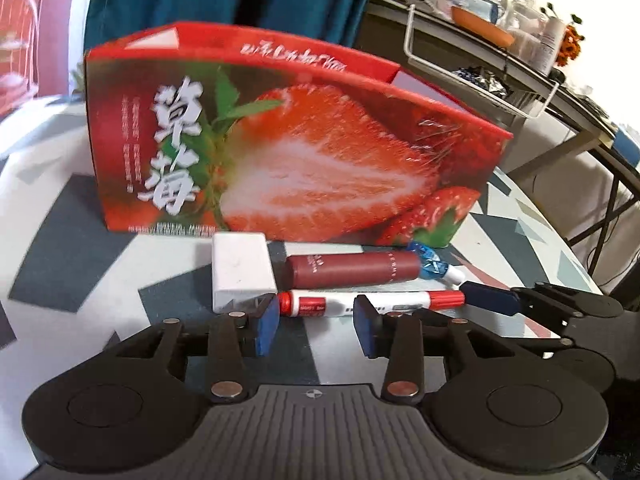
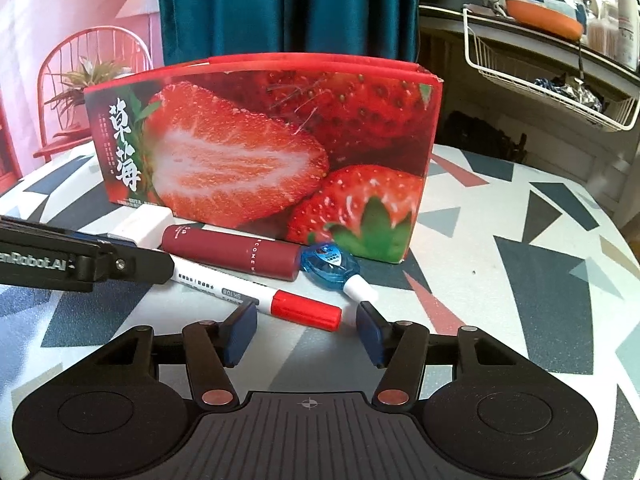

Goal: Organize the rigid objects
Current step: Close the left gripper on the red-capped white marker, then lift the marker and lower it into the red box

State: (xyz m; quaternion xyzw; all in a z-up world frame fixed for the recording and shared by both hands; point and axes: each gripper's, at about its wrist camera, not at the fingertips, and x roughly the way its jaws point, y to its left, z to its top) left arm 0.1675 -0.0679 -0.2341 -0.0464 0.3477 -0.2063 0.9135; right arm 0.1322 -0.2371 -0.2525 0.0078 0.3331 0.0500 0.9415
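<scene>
On the table (image 2: pixel 520 240), the box (image 2: pixel 260 140) stands behind a row: charger (image 1: pixel 242 268) left, tube (image 1: pixel 352 270) middle, correction tape (image 2: pixel 334 266) right; the marker (image 1: pixel 372 302) lies before them.

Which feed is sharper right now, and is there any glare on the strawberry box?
Left wrist view: motion-blurred, the strawberry box lettering smeared, glare streaks on its right side. Right wrist view: sharper, the marker print legible, faint glare streaks near the box's top; fisheye bends both.

Lighting: bright daylight, blown-out white at far right. Left view slightly motion-blurred; right view sharper. Fisheye bending, dark corners.
</scene>
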